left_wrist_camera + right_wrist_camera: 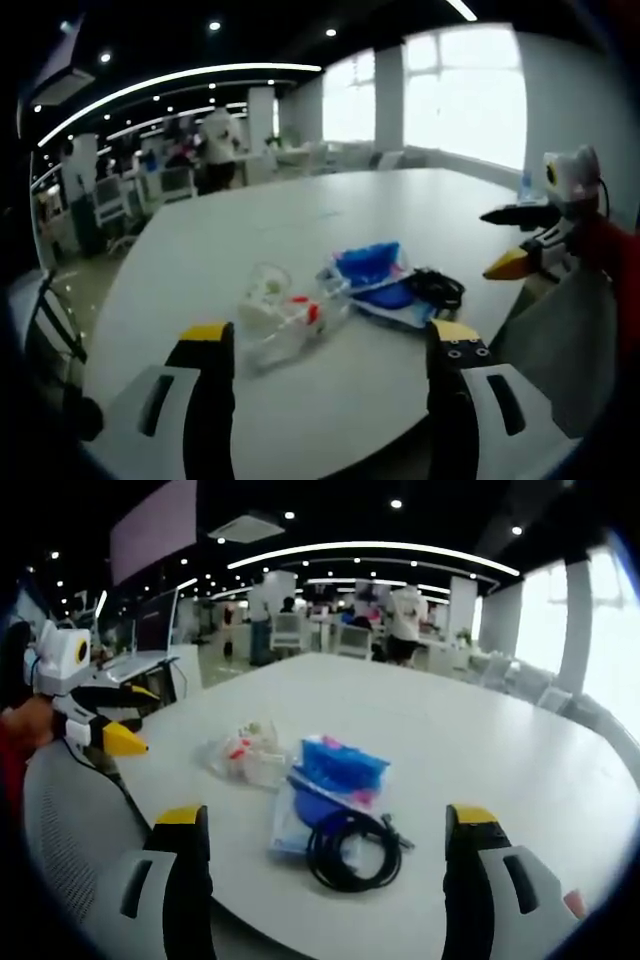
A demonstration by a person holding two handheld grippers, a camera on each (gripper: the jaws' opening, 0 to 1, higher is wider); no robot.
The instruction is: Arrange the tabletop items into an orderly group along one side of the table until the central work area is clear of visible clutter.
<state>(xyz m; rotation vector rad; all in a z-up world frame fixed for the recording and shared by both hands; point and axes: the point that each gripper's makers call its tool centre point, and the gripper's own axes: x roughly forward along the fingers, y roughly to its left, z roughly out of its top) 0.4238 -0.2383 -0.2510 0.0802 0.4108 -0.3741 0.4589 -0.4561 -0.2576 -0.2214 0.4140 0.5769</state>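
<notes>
On a large white table (350, 220) lie a clear plastic bag (275, 312) holding small red and white pieces, a blue packet in clear wrap (375, 275) and a coiled black cable (437, 287). My left gripper (330, 345) stands open at the near edge, jaws wide apart, nothing between them. My right gripper (520, 240) comes into the left gripper view from the right, above a grey chair back. In the right gripper view the cable (350, 850) lies nearest, the blue packet (335, 770) and the clear bag (245, 755) beyond it. My right gripper (325, 825) is open and empty; the left gripper (105, 715) shows at the left.
A grey mesh chair back (70, 830) stands at the table's edge, and the chair (560, 340) shows at the right of the left gripper view. The table (480, 740) stretches far beyond the items. People stand among desks (400, 620) at the back; bright windows (460, 95) line one wall.
</notes>
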